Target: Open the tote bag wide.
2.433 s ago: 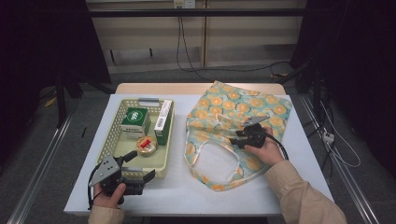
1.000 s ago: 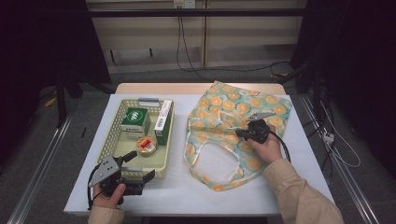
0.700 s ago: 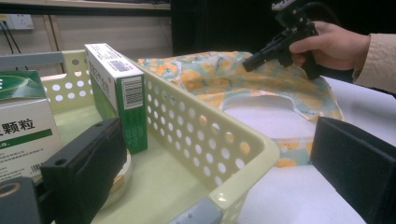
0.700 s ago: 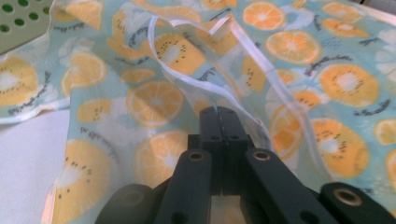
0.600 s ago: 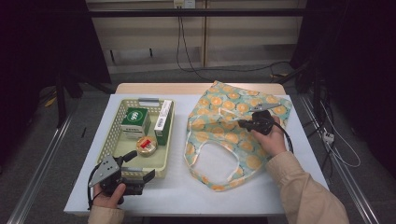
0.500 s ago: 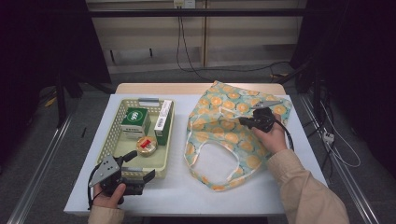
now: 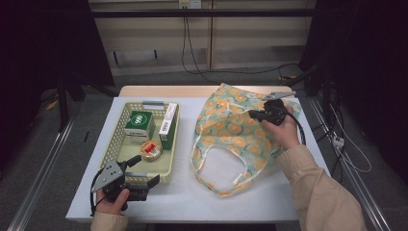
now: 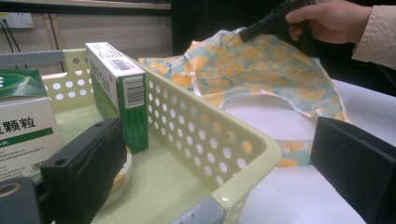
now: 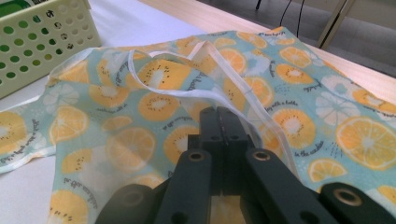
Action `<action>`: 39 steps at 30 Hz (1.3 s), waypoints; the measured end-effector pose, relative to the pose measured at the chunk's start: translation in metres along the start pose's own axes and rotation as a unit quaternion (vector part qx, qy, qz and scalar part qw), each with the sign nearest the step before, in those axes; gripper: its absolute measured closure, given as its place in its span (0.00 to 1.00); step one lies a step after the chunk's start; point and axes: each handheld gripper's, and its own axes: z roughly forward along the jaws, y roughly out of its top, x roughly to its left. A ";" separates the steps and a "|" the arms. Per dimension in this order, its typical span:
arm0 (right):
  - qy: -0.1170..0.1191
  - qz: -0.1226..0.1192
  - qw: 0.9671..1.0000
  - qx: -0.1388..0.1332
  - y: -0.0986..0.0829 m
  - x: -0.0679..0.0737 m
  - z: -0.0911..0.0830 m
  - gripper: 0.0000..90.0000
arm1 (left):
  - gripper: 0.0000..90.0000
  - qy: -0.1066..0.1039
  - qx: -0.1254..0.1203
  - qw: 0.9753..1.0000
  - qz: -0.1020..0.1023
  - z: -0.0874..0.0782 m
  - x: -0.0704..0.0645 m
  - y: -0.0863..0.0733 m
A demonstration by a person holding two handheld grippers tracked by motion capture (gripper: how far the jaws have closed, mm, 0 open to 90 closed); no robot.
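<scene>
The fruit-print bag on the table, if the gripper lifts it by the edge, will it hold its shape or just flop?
Probably flop. The fruit-print bag lies flat and wrinkled, and its white-trimmed rim folds up in soft waves, so it looks like thin cloth. It likely weighs little and would drape from the right gripper, whose jaws look shut at the fabric. It may also drag across the table.
</scene>
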 end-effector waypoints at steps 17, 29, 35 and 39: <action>-0.013 -0.014 1.000 -0.020 0.029 0.003 -0.015 1.00 | 0.04 0.000 0.001 1.000 0.001 0.000 -0.001 0.001; -0.022 -0.002 0.999 -0.035 0.039 -0.003 -0.022 1.00 | 0.04 0.000 0.000 1.000 0.000 0.002 -0.002 0.001; -0.016 -0.001 0.999 -0.034 0.040 -0.001 -0.023 1.00 | 0.04 -0.004 0.001 1.000 0.003 0.005 -0.004 0.005; -0.016 -0.001 0.999 -0.040 0.043 0.000 -0.027 1.00 | 0.04 -0.006 0.000 1.000 0.004 0.006 -0.005 0.006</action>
